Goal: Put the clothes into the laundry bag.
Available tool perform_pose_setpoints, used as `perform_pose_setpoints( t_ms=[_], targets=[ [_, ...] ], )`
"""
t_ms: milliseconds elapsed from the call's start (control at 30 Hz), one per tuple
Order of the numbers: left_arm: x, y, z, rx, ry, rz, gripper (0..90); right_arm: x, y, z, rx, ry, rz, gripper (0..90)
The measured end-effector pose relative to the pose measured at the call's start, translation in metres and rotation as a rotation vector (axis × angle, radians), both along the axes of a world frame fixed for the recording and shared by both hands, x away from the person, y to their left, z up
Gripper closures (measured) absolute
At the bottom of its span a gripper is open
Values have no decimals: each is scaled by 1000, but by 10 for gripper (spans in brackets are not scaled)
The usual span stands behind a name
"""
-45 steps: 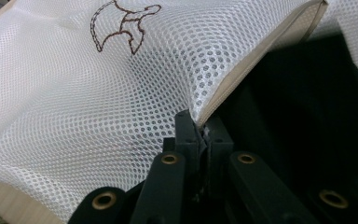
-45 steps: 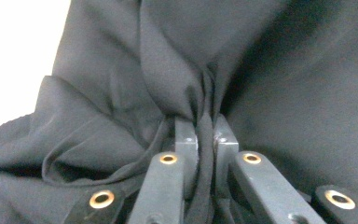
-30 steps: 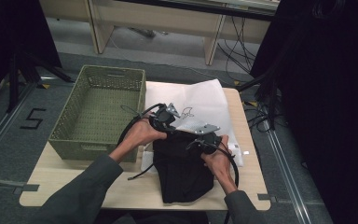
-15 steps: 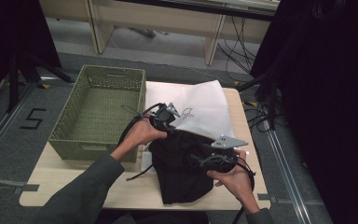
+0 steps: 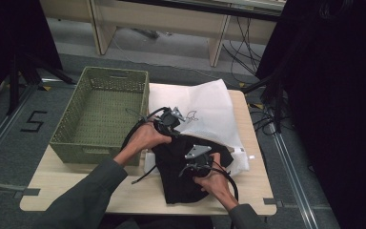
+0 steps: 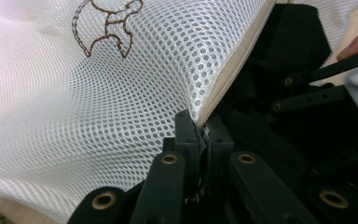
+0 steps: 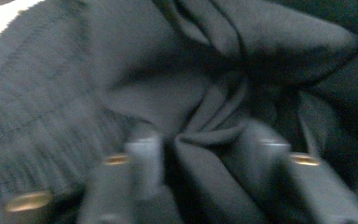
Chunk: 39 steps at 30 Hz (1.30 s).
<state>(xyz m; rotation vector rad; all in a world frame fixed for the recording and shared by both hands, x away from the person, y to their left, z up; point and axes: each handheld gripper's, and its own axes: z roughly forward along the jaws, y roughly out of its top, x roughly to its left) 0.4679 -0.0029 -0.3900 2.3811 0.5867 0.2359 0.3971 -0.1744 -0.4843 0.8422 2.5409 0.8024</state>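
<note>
The black garment (image 5: 186, 169) sits on the near right part of your desk (image 5: 52, 188), its far end tucked into the mouth of the white mesh laundry bag (image 5: 205, 114), which spreads toward the far right. Your left gripper (image 5: 167, 125) has its fingers clenched tight on the bag's zipper edge; in the left gripper view you can see the cream hem (image 6: 228, 77) pinched right between them, mesh billowing up on the left, black cloth on the right. Your right gripper (image 5: 196, 164) is down on the garment, fingers partway apart and just been closing, with a bunched fold of the dark fabric (image 7: 205, 126) between them. It's blurry, so can't tell if they actually pinch it. The green woven basket (image 5: 100, 114) is on the left of the desk.
</note>
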Motion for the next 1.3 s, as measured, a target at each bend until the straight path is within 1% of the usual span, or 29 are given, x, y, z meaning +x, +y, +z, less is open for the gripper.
perform_pose_setpoints(
  t_ms=[33, 67, 100, 133, 200, 267, 300, 333, 367, 400, 433, 467, 567, 600, 633, 667, 733, 767, 867, 933, 967, 1000, 1067, 1133, 1167, 1200, 1233, 1267, 1300],
  targets=[
    [-1, 0, 0, 0, -2, 2, 869, 5, 0, 2, 4, -22, -6, 741],
    [0, 1, 1, 2, -4, -3, 870, 8, 0, 5, 34, -21, -25, 820],
    [-1, 1, 1, -1, -1, 1, 870, 13, -3, 8, 44, -52, -16, 831],
    [-1, 2, 2, 3, 2, -1, 871, 17, -6, 13, 61, -57, -33, 839],
    [-1, 2, 1, -8, 4, 6, 871, 20, -9, 19, 69, -69, -45, 843],
    [0, 3, 3, -5, 12, -7, 872, 35, -18, 31, 117, -117, -118, 848],
    [-1, 1, 3, -17, 10, 5, 872, 39, -19, 31, 116, -131, -121, 848],
    [0, 1, 4, -1, 12, -7, 872, 43, -19, 30, 114, -148, -139, 848],
    [0, 1, 3, -4, 13, -7, 872, 46, -18, 29, 105, -144, -162, 849],
    [0, 0, 3, 4, 11, -9, 872, 51, -20, 27, 86, -161, -151, 848],
    [0, -1, 3, 7, 13, -8, 872, 52, -18, 26, 91, -148, -181, 847],
    [1, -1, 2, 7, 15, -5, 872, 54, -17, 24, 79, -168, -178, 846],
    [3, 0, 1, 11, 14, 6, 871, 55, -18, 22, 116, -135, -192, 807],
    [4, 1, 1, 11, 14, 7, 870, 55, -20, 22, 121, -156, -176, 771],
    [4, 1, 1, 6, 14, 13, 870, 51, -20, 24, 130, -143, -176, 699],
    [5, 3, 1, 7, 12, 11, 869, 45, -20, 25, 148, -98, -178, 610],
    [6, 4, 1, 11, 15, 11, 868, 31, -20, 30, 163, -71, -155, 501],
    [6, 4, 1, 11, 15, 14, 868, 24, -22, 33, 166, -82, -123, 465],
    [7, 4, 0, 5, 22, 19, 866, -3, -23, 41, 231, -18, -43, 393],
    [7, 4, 0, 11, 21, 18, 865, -21, -21, 37, 245, 50, -4, 362],
    [7, 4, 0, 11, 20, 19, 864, -27, -18, 32, 249, 59, 19, 348],
    [6, 4, 0, 12, 20, 20, 864, -32, -17, 28, 226, 85, 59, 338],
    [7, 4, 0, 11, 18, 18, 864, -37, -12, 17, 207, 106, 92, 290],
    [7, 4, 0, 5, 24, 18, 864, -38, -10, 6, 148, 114, 111, 283],
    [7, 4, -1, -5, 26, 29, 863, -40, -9, 2, 133, 147, 103, 273],
    [8, 5, -1, 6, 27, 17, 863, -40, -9, -2, 124, 156, 106, 272],
    [8, 4, -2, -5, 30, 26, 863, -39, -9, -6, 100, 137, 120, 276],
    [7, 3, -2, -11, 28, 29, 863, -40, -7, -8, 75, 157, 113, 279],
    [8, 4, -2, 2, 27, 20, 863, -39, -6, -11, 53, 148, 132, 306]
  ],
)
